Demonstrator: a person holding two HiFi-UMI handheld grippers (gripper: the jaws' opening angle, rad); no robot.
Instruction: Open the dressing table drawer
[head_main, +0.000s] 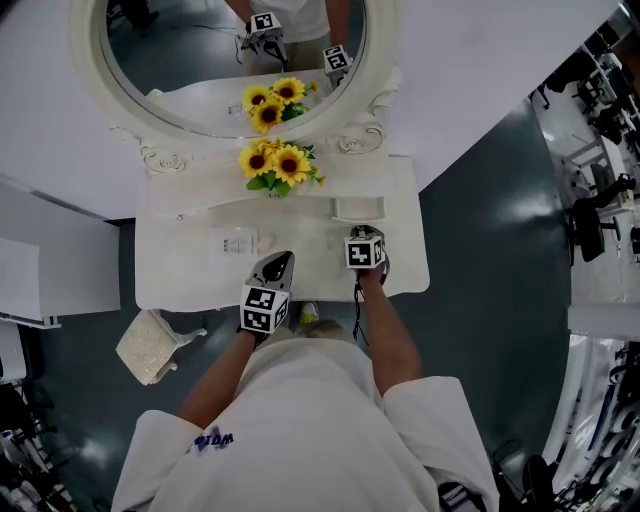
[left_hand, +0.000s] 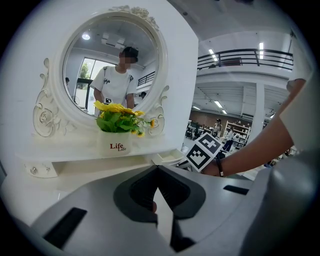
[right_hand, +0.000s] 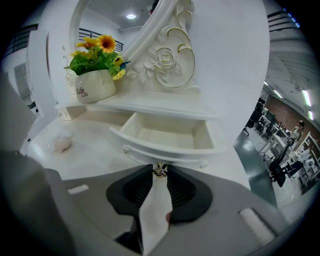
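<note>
The small white drawer (right_hand: 170, 134) on the right of the dressing table (head_main: 170, 280) stands pulled out, its inside bare. My right gripper (right_hand: 160, 171) is shut on the drawer's small gold knob (right_hand: 160, 170), which is pinched at the jaw tips. In the head view the right gripper (head_main: 362, 235) sits just in front of the open drawer (head_main: 358, 208). My left gripper (left_hand: 156, 168) is shut with nothing between its jaws. It hovers over the table's front (head_main: 280, 262), to the left of the right one.
A white pot of sunflowers (head_main: 278, 165) stands on the shelf under the oval mirror (head_main: 200, 60). A small pale object (right_hand: 62, 144) lies on the tabletop left of the drawer. A white stool (head_main: 150, 345) stands at the table's front left.
</note>
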